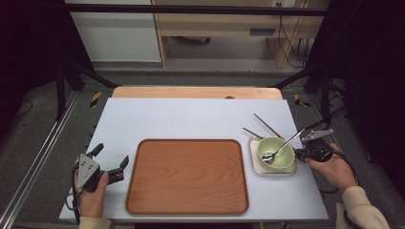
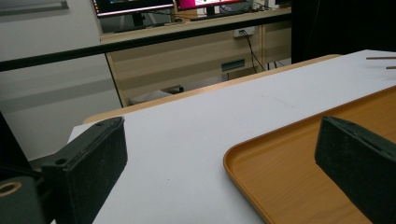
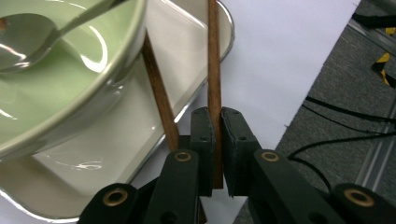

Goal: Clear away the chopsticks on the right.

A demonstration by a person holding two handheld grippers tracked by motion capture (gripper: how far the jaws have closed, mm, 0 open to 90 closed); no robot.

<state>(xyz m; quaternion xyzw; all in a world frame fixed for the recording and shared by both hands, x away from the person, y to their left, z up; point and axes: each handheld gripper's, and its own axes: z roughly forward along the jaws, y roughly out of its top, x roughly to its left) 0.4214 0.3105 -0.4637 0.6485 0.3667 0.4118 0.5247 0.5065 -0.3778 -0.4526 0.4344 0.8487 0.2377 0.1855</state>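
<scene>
right tool [image 3: 217,154] at the desk's [image 1: 191,119] right edge, jaws pinched onto one brown chopstick [image 3: 214,60]; the second chopstick [image 3: 159,93] lies loose beside it, both leaning over the steel dish [image 3: 196,60] that carries the green bowl [image 1: 276,153] and spoon [image 1: 279,149]. left tool [image 1: 111,164] rests wide open and empty, beside the wooden tray [image 1: 187,175].

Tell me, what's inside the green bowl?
A metal spoon lies in the green bowl, handle leaning over the rim. No food shows; what lies under the spoon's head is covered.
</scene>
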